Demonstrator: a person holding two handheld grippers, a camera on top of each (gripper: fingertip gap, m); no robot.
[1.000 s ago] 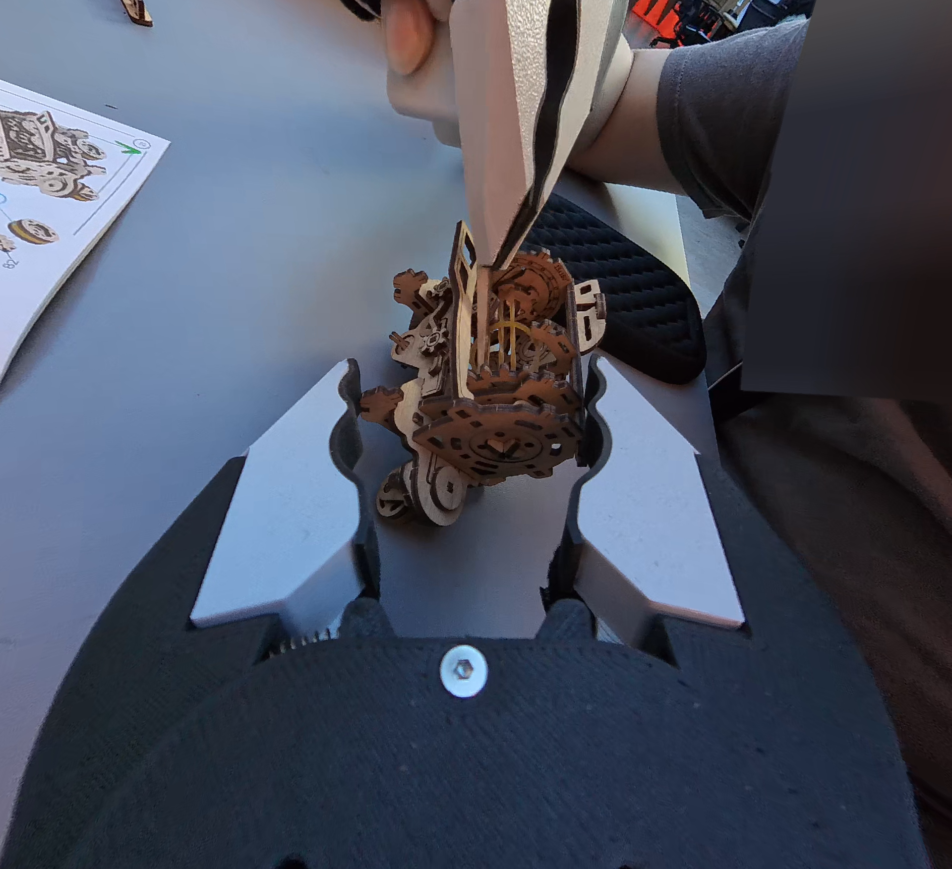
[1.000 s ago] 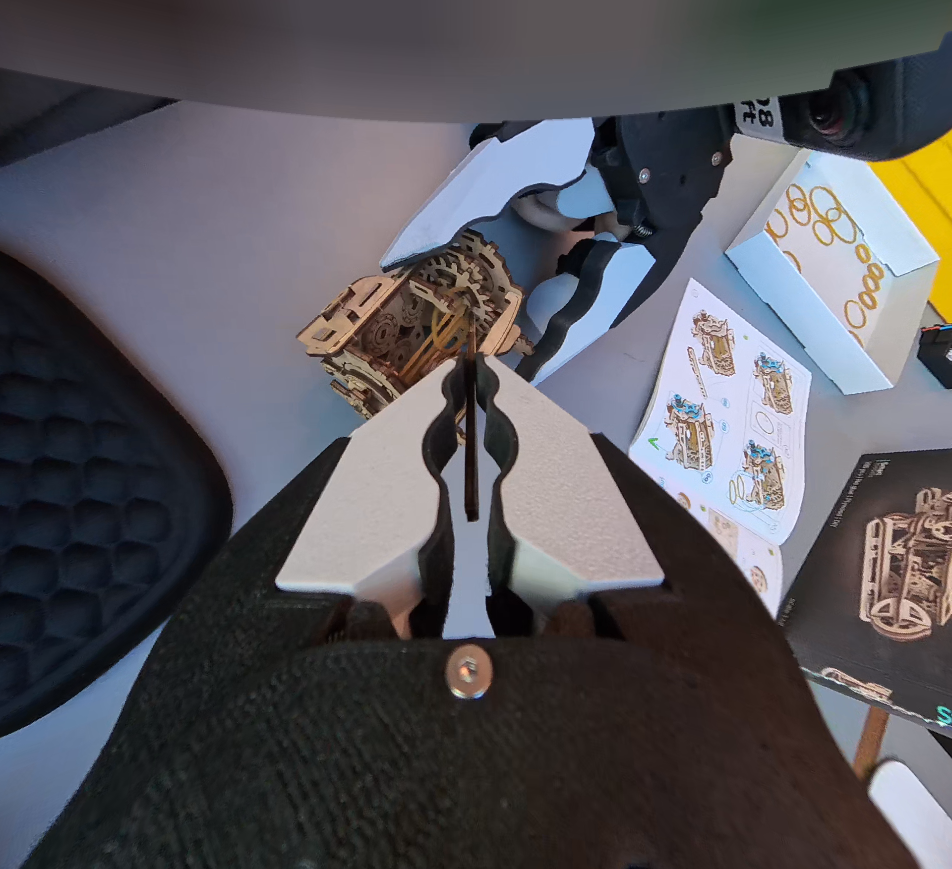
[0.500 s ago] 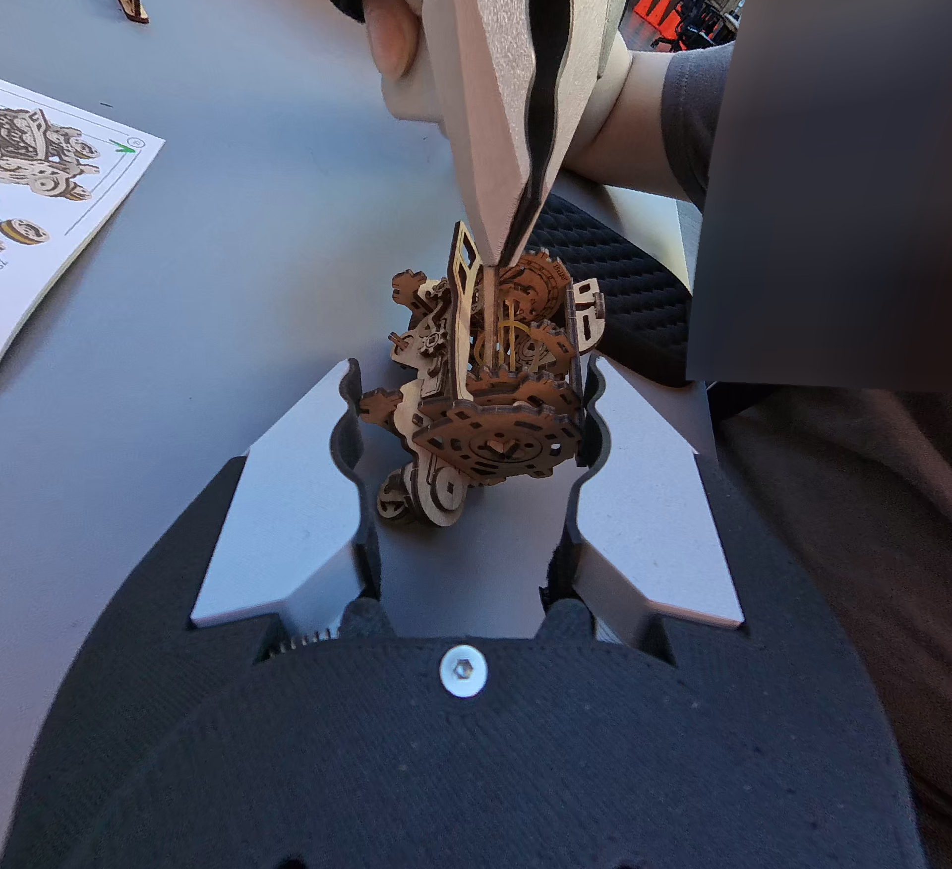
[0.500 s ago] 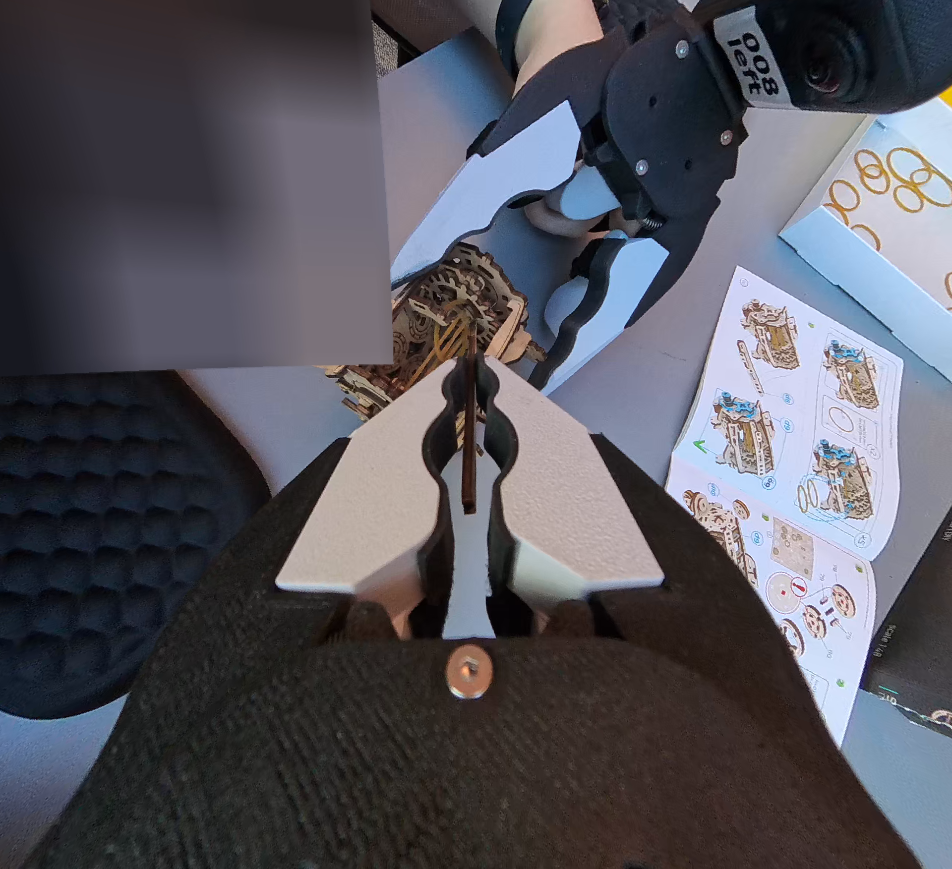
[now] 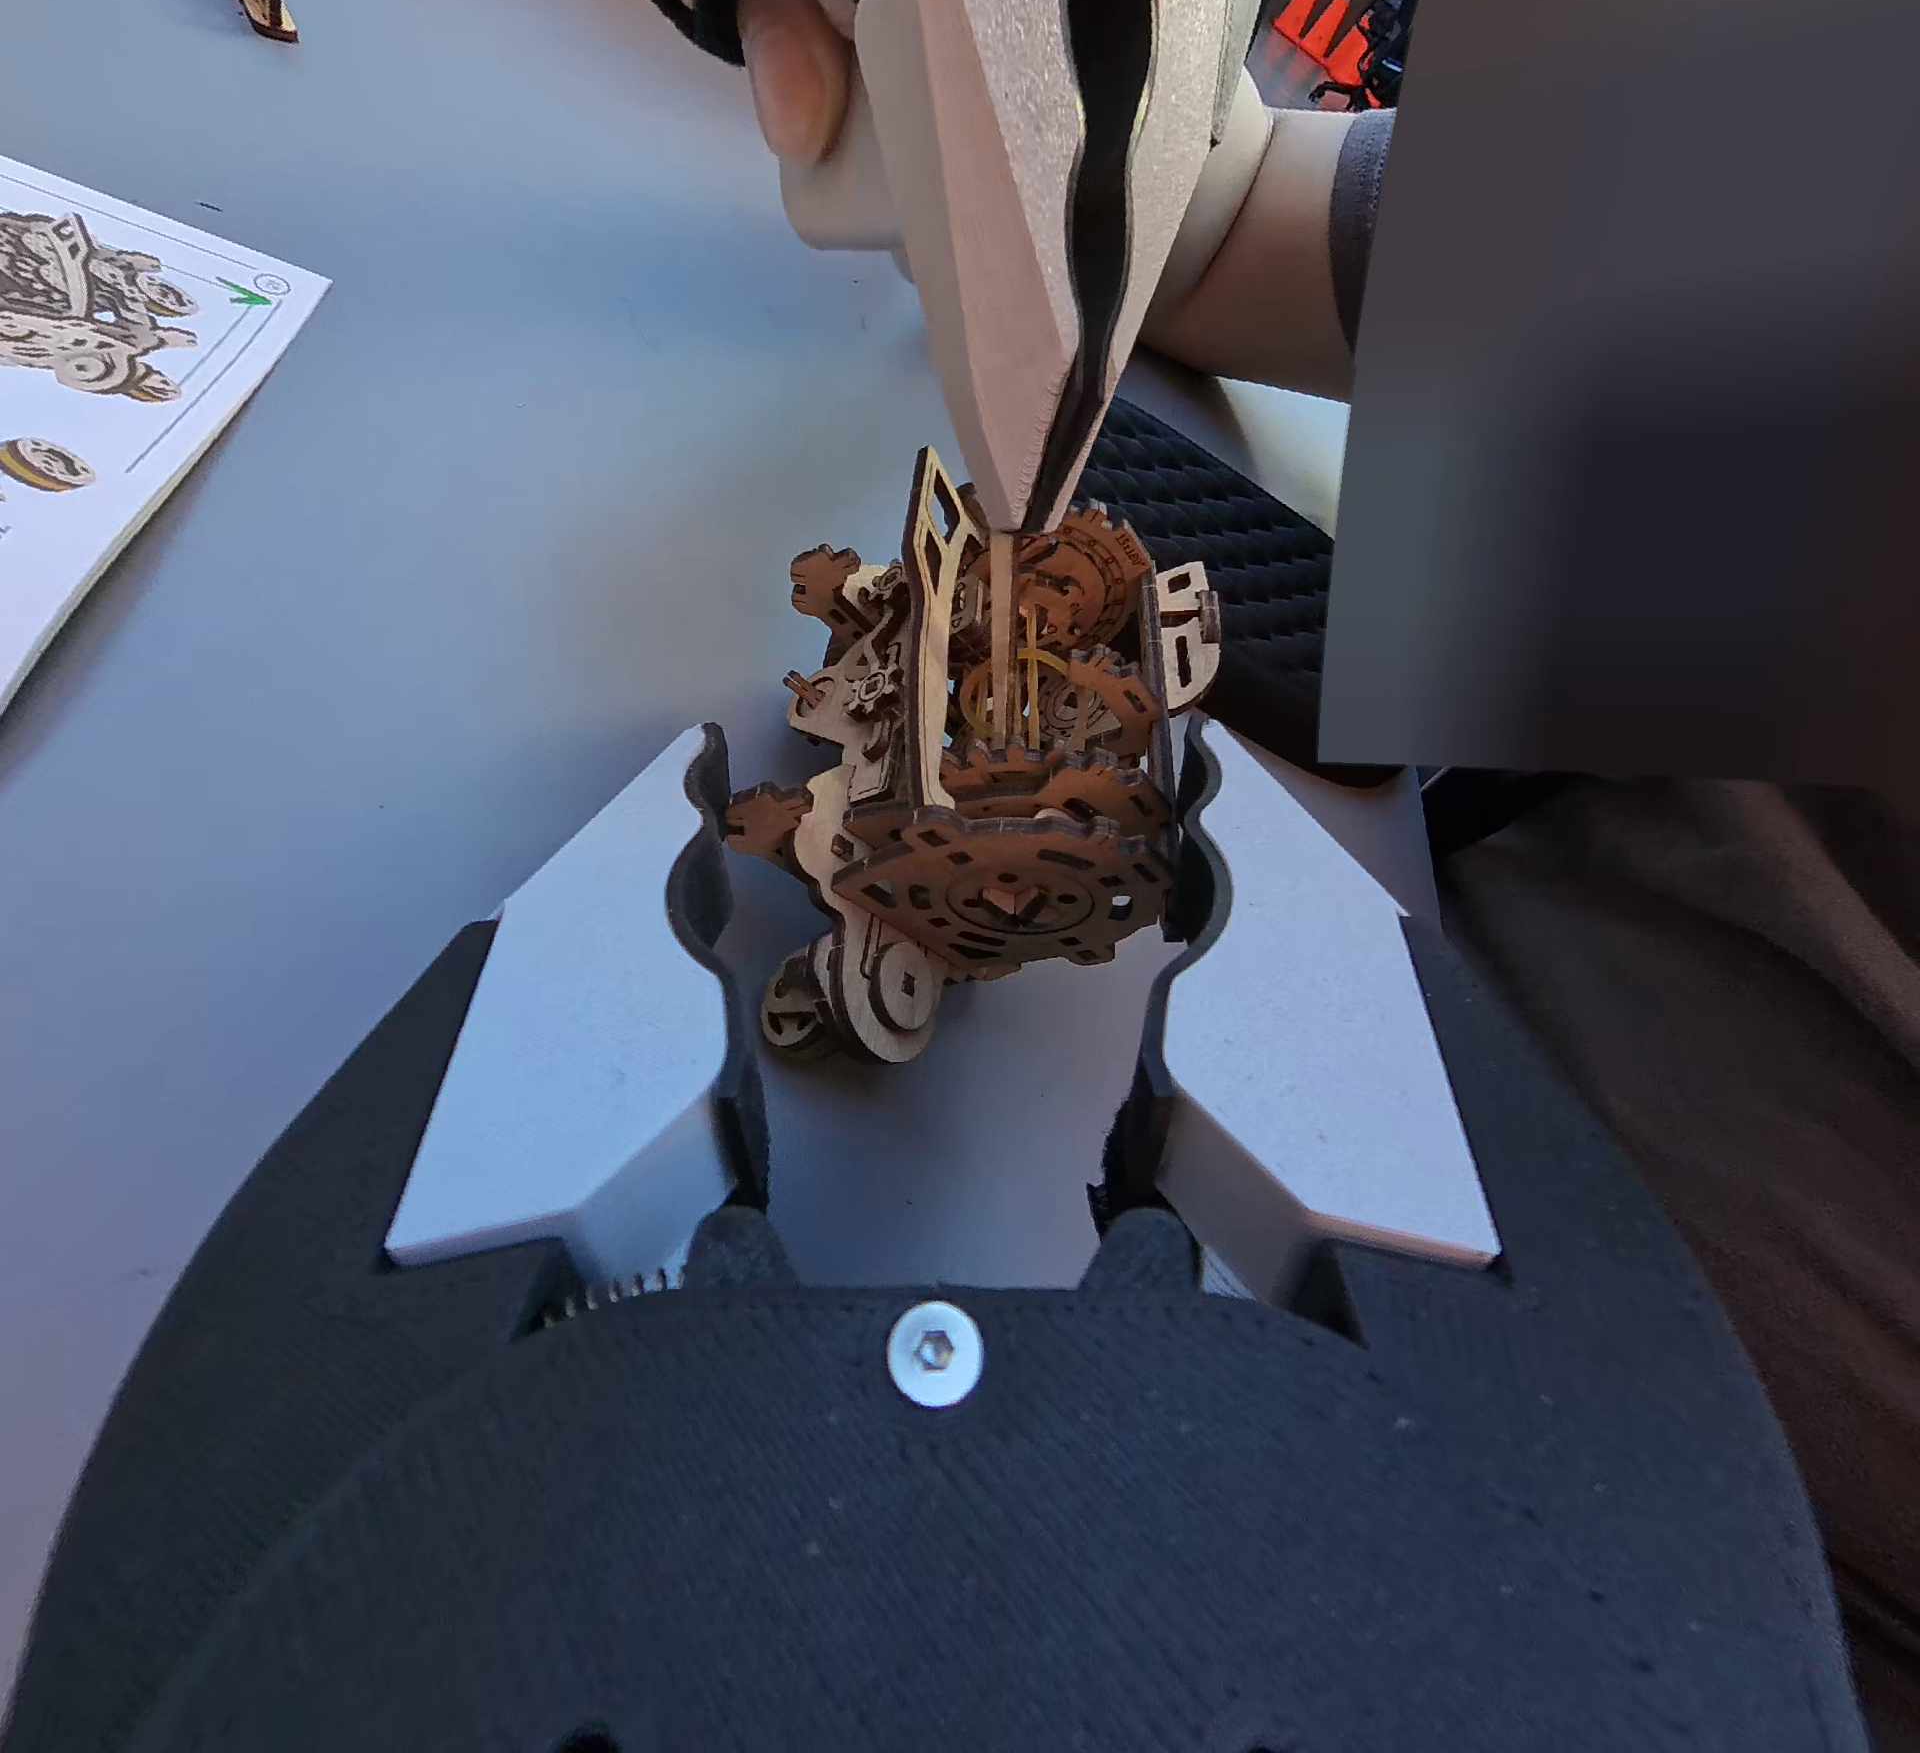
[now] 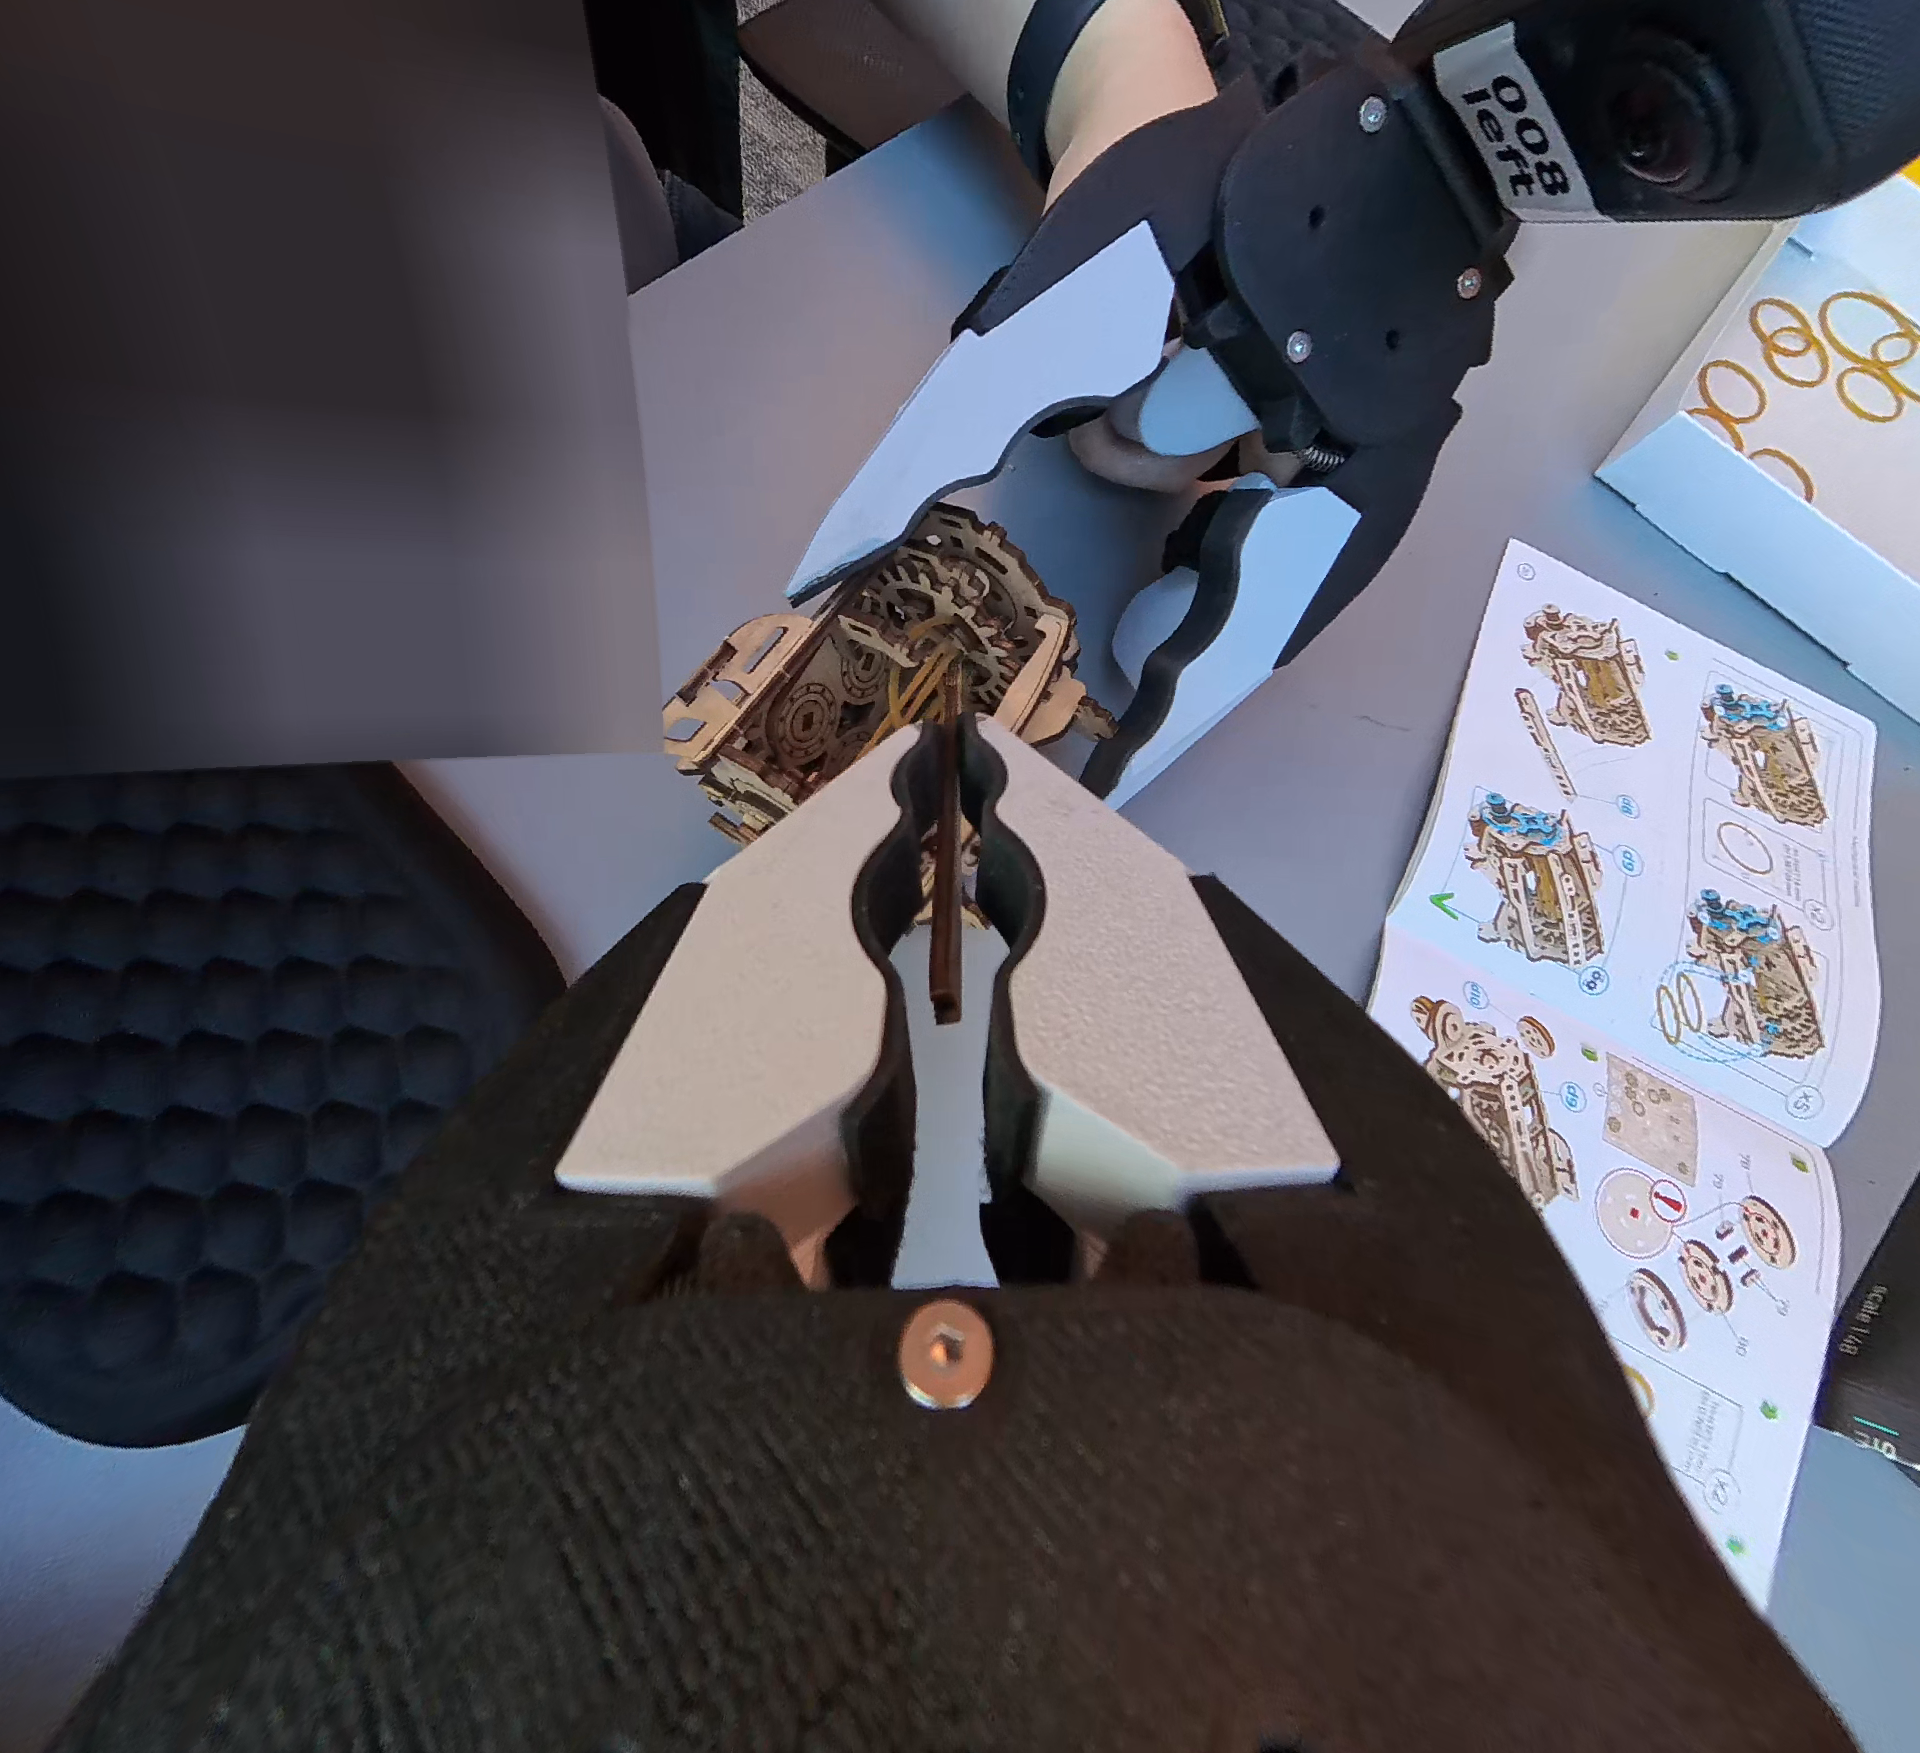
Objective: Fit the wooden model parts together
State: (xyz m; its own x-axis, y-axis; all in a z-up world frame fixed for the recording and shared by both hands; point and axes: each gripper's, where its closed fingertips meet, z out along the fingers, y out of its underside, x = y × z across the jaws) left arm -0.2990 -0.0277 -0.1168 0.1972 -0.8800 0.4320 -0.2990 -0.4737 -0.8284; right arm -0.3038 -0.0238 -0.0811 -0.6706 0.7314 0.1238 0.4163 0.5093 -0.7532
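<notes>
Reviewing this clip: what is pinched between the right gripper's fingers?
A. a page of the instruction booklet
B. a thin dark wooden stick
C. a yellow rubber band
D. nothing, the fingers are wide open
B: the right gripper is shut on a thin dark wooden stick whose far end reaches into the wooden model.

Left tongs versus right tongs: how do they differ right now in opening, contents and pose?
The left tongs stand wide open around the wooden model on the table, right pad against its side, left pad clear; the right tongs are shut on a thin wooden stick. The left tongs lie low; the right tongs point down into the model. Both have pale fingers with dark pads.
</notes>
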